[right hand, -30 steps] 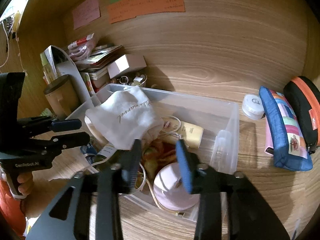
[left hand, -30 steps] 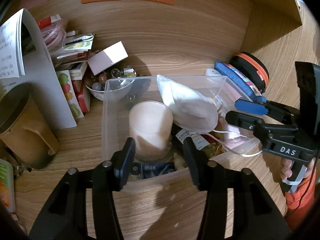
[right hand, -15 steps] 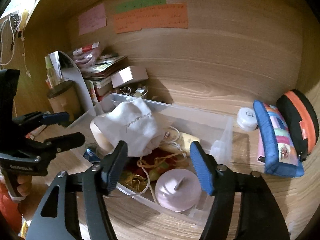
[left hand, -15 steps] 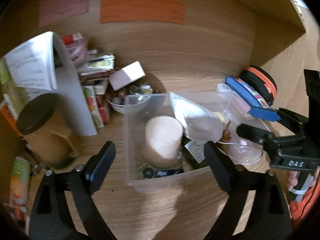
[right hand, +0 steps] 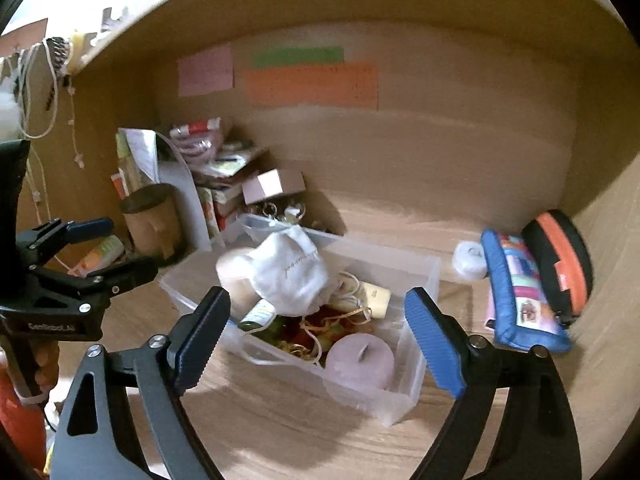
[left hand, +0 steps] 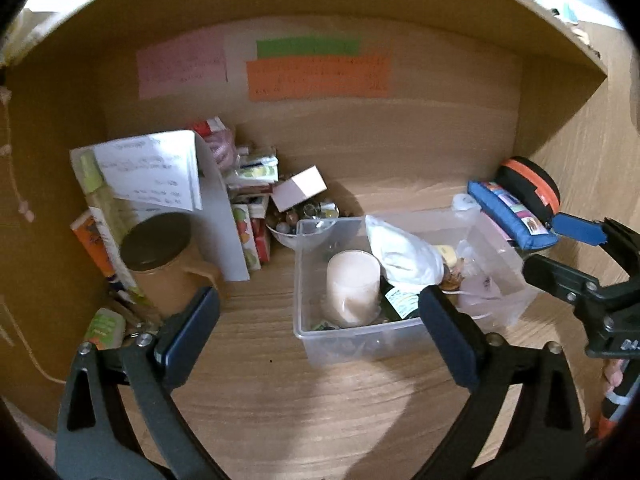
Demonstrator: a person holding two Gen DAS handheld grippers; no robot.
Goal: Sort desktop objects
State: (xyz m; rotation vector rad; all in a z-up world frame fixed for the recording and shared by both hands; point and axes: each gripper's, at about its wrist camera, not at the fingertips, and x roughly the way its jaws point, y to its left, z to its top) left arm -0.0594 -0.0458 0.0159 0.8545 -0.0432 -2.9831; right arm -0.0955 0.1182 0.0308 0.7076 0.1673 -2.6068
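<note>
Desktop objects sitting packed in the clear bin, both grippers hovering empty in front

Nearest, the left gripper and right gripper are gaping wide, holding nothing; a pick seems pending, needing one item chosen and jaws narrowed. Farther in, the candle jar and white pouch are covering smaller bin contents; the far-left clutter is reading blurred

Left gripper jaws spread wide, empty, held back from clear bin, above counter. Right gripper likewise wide apart, empty, at bin's near side.
</note>
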